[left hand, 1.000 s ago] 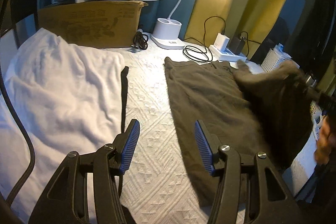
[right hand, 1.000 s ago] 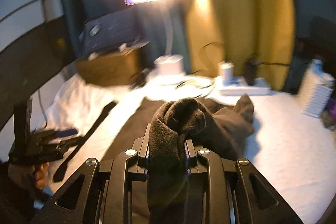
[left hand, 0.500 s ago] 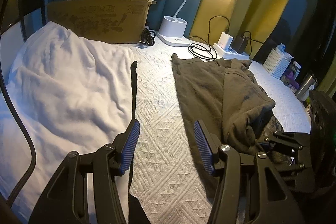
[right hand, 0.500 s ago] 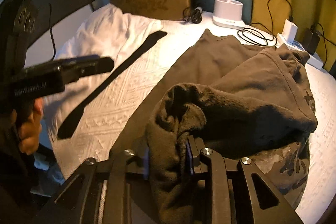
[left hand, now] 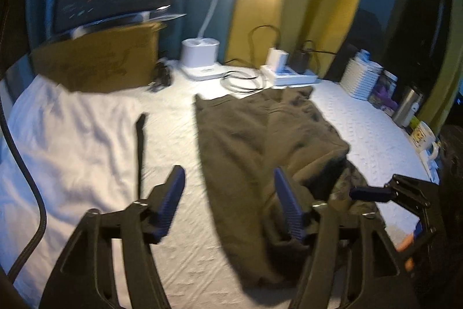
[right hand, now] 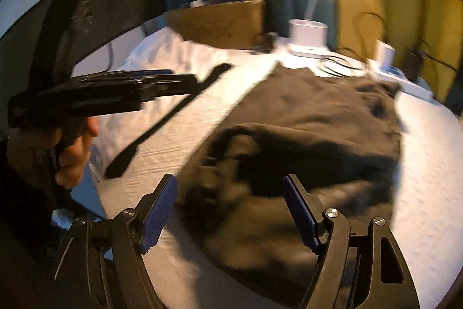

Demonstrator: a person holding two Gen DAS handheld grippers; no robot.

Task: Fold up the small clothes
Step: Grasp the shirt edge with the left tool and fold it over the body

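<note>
Dark garment [left hand: 260,141] spread on the white bedcover [left hand: 179,222], left gripper [left hand: 228,207] opening with nothing clasped, right gripper [right hand: 230,210] opening above bunched cloth, mug [left hand: 424,138] seen only from the left wrist.

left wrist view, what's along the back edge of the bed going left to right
cardboard box → white lamp base → coiled black cable → white power strip with chargers → white ribbed basket → metal tumbler
</note>
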